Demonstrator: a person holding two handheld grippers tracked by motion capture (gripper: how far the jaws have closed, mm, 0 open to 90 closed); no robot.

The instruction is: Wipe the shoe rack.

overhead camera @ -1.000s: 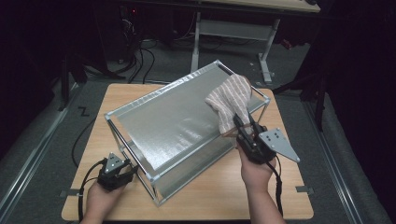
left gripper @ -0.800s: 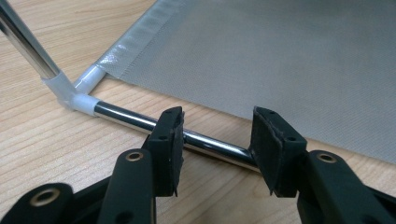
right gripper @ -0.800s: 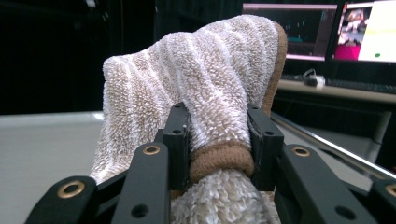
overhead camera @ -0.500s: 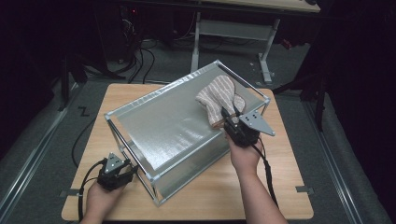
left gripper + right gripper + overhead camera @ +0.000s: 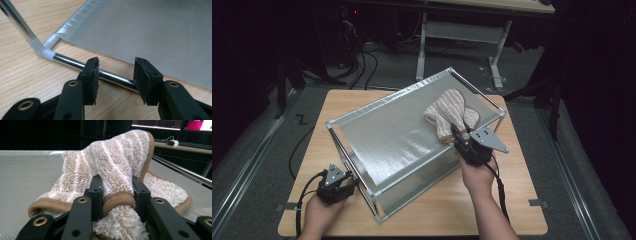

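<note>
The right tool (image 5: 458, 136) is clenched on a bunched fold of a beige striped towel (image 5: 449, 114), which lies heaped on the grey mesh top (image 5: 387, 135) of a metal-tube rack (image 5: 353, 171), near its far right corner. The left tool (image 5: 115, 75) stands released, its jaws straddling the rack's bottom chrome tube (image 5: 112, 76) just above the wooden worktop (image 5: 517, 200), beside a white corner joint (image 5: 42, 48).

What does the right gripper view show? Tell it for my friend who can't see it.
The right gripper pinches a fluffy striped towel, which is bunched up on a grey mesh sheet. A shiny metal rod runs along the right.
</note>
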